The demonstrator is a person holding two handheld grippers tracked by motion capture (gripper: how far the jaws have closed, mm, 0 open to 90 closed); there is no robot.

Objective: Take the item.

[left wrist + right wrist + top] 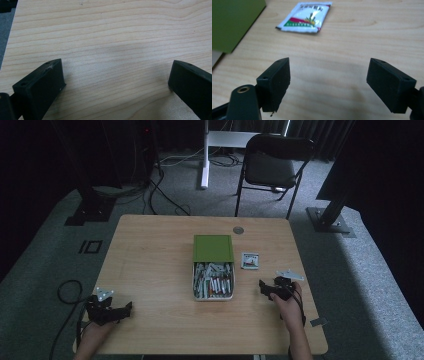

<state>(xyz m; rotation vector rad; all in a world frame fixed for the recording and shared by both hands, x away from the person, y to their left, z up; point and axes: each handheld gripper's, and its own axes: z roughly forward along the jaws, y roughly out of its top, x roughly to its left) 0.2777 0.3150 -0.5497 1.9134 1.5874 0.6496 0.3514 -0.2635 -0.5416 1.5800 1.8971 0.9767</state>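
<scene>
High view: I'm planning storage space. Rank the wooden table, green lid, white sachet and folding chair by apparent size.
1. Wooden table
2. Folding chair, though it stands farther away
3. Green lid
4. White sachet

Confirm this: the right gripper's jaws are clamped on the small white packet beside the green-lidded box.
Not clamped. The right gripper view shows the right gripper with open jaws and nothing between them; the small white packet lies apart on the table, beside the green-lidded box.

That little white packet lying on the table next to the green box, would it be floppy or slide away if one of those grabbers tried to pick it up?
The packet lies flat and thin with crinkled, shiny film, so it probably bends easily and weighs little. On the smooth wooden table it may skid when nudged. The right gripper stands open with nothing between its jaws; lifting it by an edge seems likeliest.
</scene>
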